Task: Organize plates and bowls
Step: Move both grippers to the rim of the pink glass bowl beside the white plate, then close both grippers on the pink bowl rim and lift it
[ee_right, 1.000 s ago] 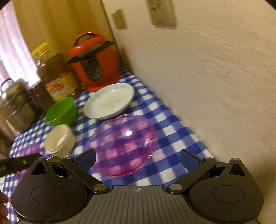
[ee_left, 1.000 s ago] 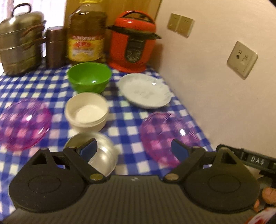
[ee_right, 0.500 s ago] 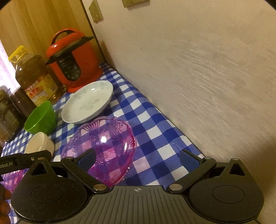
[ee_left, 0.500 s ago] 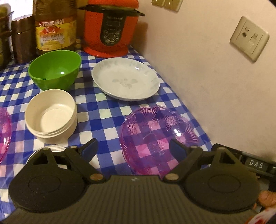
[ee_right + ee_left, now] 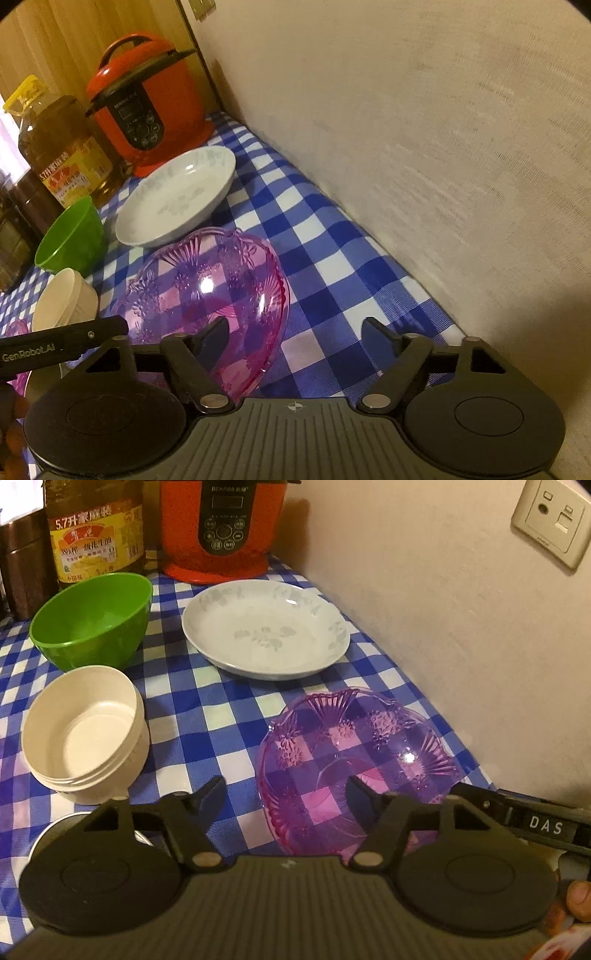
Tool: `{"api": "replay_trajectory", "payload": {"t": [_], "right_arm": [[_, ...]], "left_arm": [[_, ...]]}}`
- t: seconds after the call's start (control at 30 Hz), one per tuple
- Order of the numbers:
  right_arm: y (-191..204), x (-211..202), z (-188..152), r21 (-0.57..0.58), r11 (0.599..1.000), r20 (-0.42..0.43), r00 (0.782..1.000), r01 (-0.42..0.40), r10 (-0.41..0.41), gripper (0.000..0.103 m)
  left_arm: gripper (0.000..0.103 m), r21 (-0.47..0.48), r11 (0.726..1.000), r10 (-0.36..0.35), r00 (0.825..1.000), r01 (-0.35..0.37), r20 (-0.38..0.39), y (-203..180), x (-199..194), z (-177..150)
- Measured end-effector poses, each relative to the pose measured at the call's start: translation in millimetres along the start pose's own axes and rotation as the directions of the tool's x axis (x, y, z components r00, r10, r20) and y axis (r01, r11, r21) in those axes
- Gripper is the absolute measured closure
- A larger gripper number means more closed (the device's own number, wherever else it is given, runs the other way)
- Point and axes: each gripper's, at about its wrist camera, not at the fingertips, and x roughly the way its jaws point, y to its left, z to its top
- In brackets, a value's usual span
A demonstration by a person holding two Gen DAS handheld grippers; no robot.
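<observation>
Pink glass dish (image 5: 360, 760) sits rim-straddled by both the left gripper (image 5: 286, 794) and right gripper (image 5: 293, 332), jaws spread but closing, probably for a two-sided lift.

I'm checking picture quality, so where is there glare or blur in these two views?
Left wrist view: sharp, a small glare spot on the pink dish. Right wrist view: a brighter highlight on that dish, wall streaked with blur, corners darkened by the fisheye.

The table (image 5: 236, 716) has a blue and white checked cloth. Along its right edge, by the wall, sit a pink dish (image 5: 354, 753), a white plate (image 5: 266, 631) and a red cooker (image 5: 221, 528). A green bowl (image 5: 92, 620), cream bowls (image 5: 85, 734) and an oil bottle (image 5: 96, 531) stand further left.
</observation>
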Motion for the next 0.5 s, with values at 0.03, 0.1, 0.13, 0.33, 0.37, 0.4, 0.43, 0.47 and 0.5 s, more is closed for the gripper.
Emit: {"api": "replay_trajectory", "payload": {"t": [0.03, 0.1, 0.13, 0.33, 0.37, 0.4, 0.43, 0.47, 0.5], "right_arm": [[-0.3, 1.9, -0.2, 0.001, 1.000, -0.004, 1.000, -0.002, 0.002, 0.029], [0.2, 4.5, -0.3, -0.001, 1.000, -0.010, 1.000, -0.006, 0.006, 0.033], [0.5, 5.3, -0.4, -0.003, 1.000, -0.012, 1.000, -0.010, 0.010, 0.034], [4.4, 9.8, -3.3, -0.012, 1.000, -0.023, 1.000, -0.016, 0.016, 0.049], [4.8, 10.2, -4.1, -0.011, 1.000, -0.024, 1.000, -0.017, 0.017, 0.052], [4.7, 10.8, -4.8, -0.010, 1.000, -0.028, 0.999, -0.018, 0.018, 0.056], [4.7, 11.5, -5.2, -0.008, 1.000, -0.031, 0.999, -0.018, 0.018, 0.057], [4.5, 11.5, -5.9, -0.007, 1.000, -0.032, 0.999, -0.019, 0.019, 0.061], [4.4, 11.7, -6.1, -0.007, 1.000, -0.033, 0.999, -0.018, 0.017, 0.064]], "left_arm": [[0.039, -0.003, 1.000, -0.003, 1.000, 0.003, -0.001, 0.6, 1.4, -0.3], [0.041, -0.004, 1.000, -0.009, 1.000, 0.009, -0.002, 1.2, 2.8, -0.7], [0.044, -0.003, 1.000, -0.013, 1.000, 0.013, -0.005, 1.9, 4.1, -0.6], [0.059, 0.016, 1.000, -0.017, 1.000, 0.017, -0.025, 0.8, 10.7, -0.2], [0.063, 0.016, 1.000, -0.021, 0.999, 0.021, -0.028, 1.1, 11.6, -0.3], [0.064, 0.015, 1.000, -0.022, 0.999, 0.022, -0.031, 1.6, 12.5, -0.8], [0.066, 0.015, 1.000, -0.020, 0.999, 0.020, -0.035, 2.0, 13.6, -0.8], [0.068, 0.017, 1.000, -0.018, 0.999, 0.018, -0.038, 2.2, 14.5, -1.2], [0.069, 0.016, 1.000, -0.017, 0.999, 0.017, -0.040, 2.7, 15.3, -1.3]]}}
